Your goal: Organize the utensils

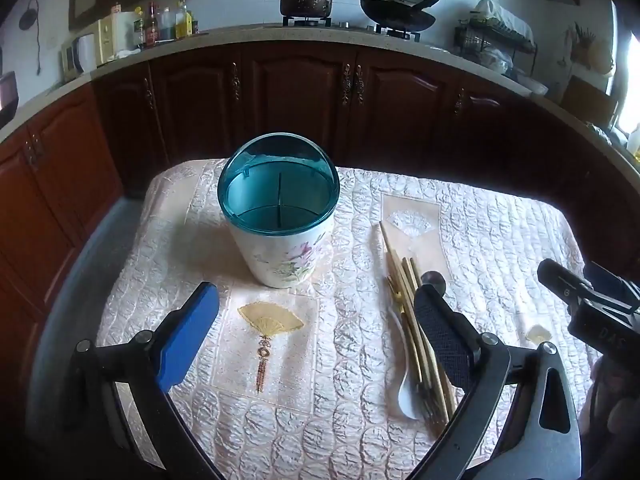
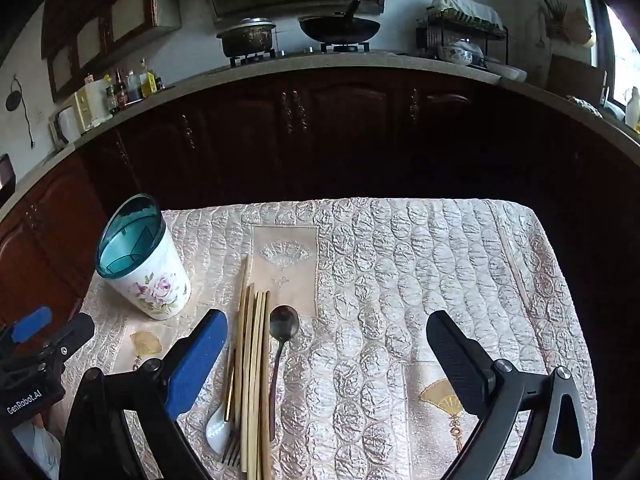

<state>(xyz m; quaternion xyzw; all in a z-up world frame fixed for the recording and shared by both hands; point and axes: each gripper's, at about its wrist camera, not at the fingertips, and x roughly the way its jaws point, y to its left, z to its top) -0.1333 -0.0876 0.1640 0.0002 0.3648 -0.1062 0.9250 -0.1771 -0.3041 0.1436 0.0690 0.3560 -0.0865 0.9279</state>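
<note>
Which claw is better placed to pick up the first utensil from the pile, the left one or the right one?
Probably the right claw. It is open, and the chopsticks and dark spoon lie just by its blue finger. The left claw, also open, faces the utensil holder, with the pile off to its side.

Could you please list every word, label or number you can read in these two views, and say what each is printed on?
"GenRobot.AI": white print on the black body of the left tongs, right wrist view.
"DAS": partial letters on the black body of the right tongs, left wrist view; the rest is cut off.
Labels on the counter bottles: too small and blurred to read.
</note>
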